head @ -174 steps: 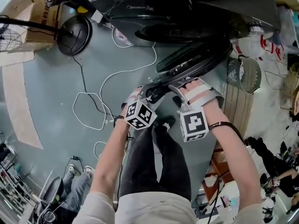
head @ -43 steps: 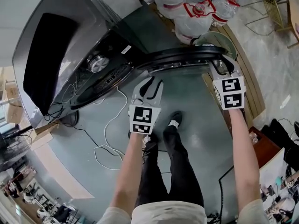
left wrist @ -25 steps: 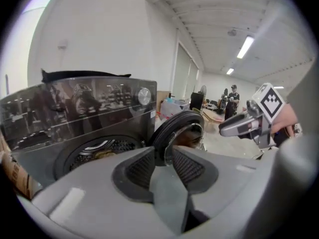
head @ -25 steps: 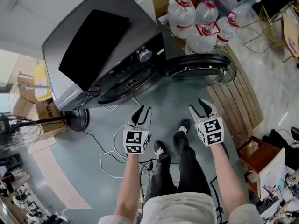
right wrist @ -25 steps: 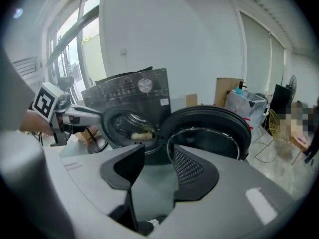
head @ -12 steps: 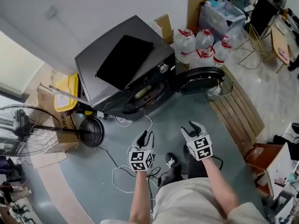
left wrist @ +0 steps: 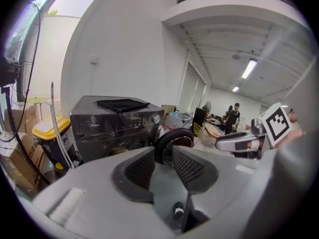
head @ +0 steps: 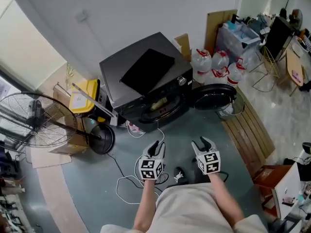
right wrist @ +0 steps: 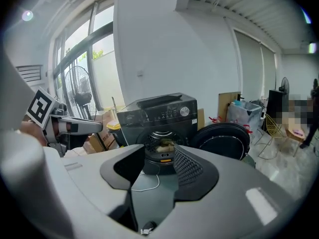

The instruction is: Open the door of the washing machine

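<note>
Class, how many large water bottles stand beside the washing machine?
4 water bottles, right of the washing machine, behind its open door: two at back, two in front. Others may be hidden.

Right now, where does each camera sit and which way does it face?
Head view: on the person's head, looking steeply down at the washing machine and its open door; forearms, left gripper, right gripper show.
Left gripper view: on the left gripper, facing the washing machine between open jaws; right gripper at right.
Right gripper view: on the right gripper, facing the drum; left gripper at left.
All share the door.
</note>
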Available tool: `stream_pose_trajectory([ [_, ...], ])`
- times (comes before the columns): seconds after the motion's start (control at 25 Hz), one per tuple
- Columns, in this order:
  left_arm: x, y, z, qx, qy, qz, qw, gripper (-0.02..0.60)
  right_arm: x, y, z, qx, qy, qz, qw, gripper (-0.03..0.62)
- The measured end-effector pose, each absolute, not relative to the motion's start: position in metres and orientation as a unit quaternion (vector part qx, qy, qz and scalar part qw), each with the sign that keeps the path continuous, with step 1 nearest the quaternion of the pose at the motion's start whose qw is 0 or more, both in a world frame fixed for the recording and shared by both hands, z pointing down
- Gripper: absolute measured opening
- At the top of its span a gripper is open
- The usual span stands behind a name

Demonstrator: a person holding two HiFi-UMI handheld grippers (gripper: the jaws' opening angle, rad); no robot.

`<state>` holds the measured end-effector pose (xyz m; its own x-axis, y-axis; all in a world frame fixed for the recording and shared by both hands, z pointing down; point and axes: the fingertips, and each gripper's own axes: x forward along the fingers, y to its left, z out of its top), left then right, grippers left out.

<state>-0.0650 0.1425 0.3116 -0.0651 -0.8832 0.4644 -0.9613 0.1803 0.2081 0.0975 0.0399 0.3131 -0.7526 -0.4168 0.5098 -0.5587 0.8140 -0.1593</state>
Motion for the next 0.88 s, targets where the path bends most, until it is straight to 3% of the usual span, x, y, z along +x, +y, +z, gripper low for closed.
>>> stream_pose_trajectory([
  [0.4, -0.069, 0.153, 0.302, 0.611, -0.752, 0.075, 0.235, 0.144, 0.085, 0.064, 0.307, 0.233, -0.932, 0.161, 0.224, 0.159],
  [0.88, -0.064, 0.162, 0.3, 0.613, -0.753, 0.063, 0.232, 0.057, 0.089, 0.07, 0.299, 0.243, -0.934, 0.153, 0.214, 0.01],
])
